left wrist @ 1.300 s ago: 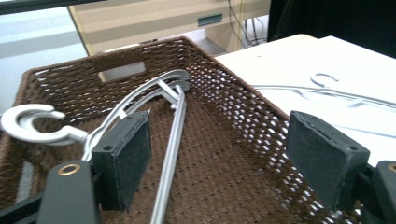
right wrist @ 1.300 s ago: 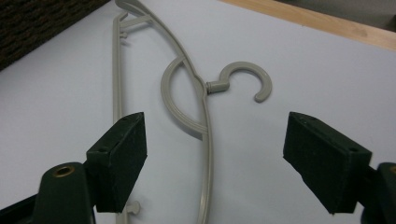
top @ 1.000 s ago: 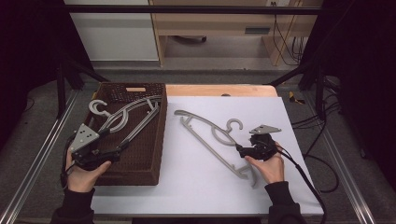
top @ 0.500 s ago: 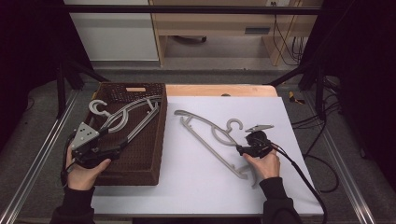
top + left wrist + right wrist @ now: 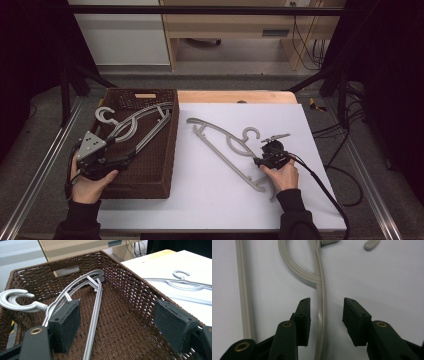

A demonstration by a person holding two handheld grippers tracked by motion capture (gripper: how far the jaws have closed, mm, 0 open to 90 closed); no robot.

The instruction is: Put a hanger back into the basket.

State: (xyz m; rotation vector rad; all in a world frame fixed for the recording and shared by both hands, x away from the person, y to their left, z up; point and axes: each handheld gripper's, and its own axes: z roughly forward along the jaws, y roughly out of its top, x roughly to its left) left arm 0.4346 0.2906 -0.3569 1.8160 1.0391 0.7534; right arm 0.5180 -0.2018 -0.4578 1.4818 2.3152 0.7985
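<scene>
Right hand-held gripper jaws apart astride the grey hanger lying flat on the white desk, left hand-held gripper jaws apart over the brown wicker basket, two more hangers inside it

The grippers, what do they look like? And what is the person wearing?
Each gripper is black. The left gripper carries a grey three-cornered plate on top and has flat dark pads on its jaws, with brass-coloured rivets. The right gripper trails a black cable. The person wears black sleeves.
</scene>
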